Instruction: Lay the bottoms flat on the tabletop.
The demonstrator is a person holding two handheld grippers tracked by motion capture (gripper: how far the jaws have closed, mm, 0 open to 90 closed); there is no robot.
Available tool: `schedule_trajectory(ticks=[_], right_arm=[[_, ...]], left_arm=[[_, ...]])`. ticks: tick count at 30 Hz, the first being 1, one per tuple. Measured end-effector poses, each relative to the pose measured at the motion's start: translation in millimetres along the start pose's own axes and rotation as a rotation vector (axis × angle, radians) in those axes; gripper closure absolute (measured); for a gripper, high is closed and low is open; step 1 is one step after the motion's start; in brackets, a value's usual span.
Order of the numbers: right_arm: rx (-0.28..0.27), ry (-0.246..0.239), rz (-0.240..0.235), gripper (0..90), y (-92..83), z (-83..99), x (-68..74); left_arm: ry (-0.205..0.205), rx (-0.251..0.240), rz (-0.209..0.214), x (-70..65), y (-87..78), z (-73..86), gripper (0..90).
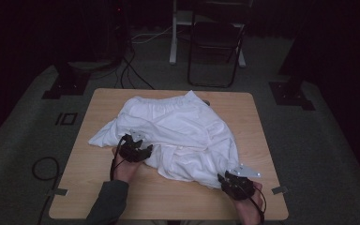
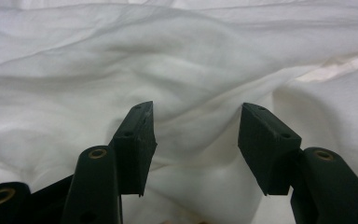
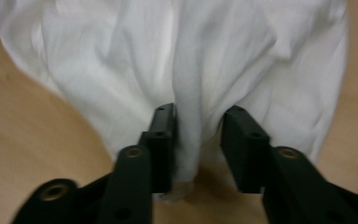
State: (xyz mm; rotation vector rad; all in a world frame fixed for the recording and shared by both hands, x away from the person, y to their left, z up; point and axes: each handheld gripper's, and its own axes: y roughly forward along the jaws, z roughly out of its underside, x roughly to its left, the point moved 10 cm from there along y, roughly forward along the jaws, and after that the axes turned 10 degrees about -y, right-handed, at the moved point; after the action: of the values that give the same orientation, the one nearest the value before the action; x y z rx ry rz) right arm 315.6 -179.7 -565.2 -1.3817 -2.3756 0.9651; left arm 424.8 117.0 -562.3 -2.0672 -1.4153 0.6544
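- Right gripper (image 3: pixel 198 116): jaws spread, a fold of the white garment (image 1: pixel 178 131) loose between them at its near corner.
- Left gripper (image 2: pixel 196 116): jaws apart over cloth, pinching nothing.
- Garment lies rumpled mid-bench (image 1: pixel 178 201); likely light, limp, slippery; take hems or corners.
- Folding chair (image 1: pixel 215 42) stands beyond, well clear.

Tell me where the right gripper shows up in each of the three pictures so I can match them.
High view: right gripper at lower right, at the near corner of the white garment.
Left gripper view: that gripper is not in it; white cloth lies beyond the left gripper.
Right gripper view: its own black jaws rise from the bottom, apart, a fold of cloth between them.
Shared landmark: the white garment, on the wooden table.
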Motion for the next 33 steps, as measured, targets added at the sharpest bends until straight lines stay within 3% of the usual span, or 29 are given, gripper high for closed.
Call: schedule_trajectory(ticks=[7,10,13,16,19,23,33], right_arm=[[-0.128,-0.063,0.051,57.2,-5.5,-68.5,-7.8],[-0.125,-0.073,0.047,57.4,14.4,-91.0,-10.9],[-0.081,-0.093,0.049,57.9,47.7,-102.1,-15.5],[0.024,-0.12,0.07,58.1,80.6,-93.7,-21.7],[0.121,-0.118,0.102,59.2,96.2,-72.8,-30.7],[0.166,-0.089,0.128,60.1,85.7,-44.3,-38.1],[0.158,0.014,0.114,59.5,52.5,3.4,-35.3]], left_arm=[[0.02,0.002,0.009,-9.2,4.0,-6.3,46.1],[0.029,0.0,0.014,-13.4,5.1,-9.1,46.1],[0.044,-0.003,0.021,-18.9,5.9,-13.2,46.0],[0.058,-0.011,0.037,-27.7,6.8,-19.0,45.4],[0.093,-0.018,0.059,-40.1,8.3,-25.0,44.8],[0.134,-0.017,0.083,-59.3,14.8,-32.3,44.3],[0.239,0.03,0.128,-112.3,46.7,-38.8,38.3]])
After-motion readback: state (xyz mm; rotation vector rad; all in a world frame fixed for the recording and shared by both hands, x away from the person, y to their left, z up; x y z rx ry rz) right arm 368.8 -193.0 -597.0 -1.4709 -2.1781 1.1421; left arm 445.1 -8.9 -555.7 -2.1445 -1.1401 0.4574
